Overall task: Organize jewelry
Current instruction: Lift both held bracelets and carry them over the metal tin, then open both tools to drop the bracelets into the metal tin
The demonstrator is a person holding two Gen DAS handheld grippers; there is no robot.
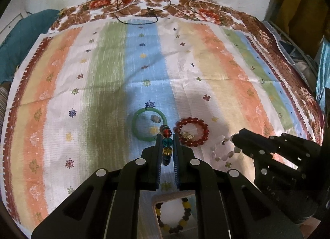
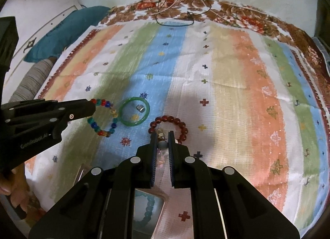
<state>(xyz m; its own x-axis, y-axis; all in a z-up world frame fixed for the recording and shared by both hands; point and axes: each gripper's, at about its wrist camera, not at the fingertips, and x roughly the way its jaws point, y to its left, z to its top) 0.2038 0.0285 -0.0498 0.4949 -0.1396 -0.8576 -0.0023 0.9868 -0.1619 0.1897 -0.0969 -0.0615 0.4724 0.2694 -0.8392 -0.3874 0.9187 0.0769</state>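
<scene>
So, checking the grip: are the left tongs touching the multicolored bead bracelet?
Touching: the right wrist view shows the left tongs closed on the multicolored bead bracelet.

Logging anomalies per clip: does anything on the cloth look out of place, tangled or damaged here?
Nothing looks damaged. One oddity: thin dark cords trail loosely from the wall onto the far edge of the striped cloth, away from the green bangle and red bead bracelet. Both tongs grip bead bracelets.

Black claw (image 1: 167, 142); blue ribbed pads (image 1: 158, 156); silver rivets.
</scene>
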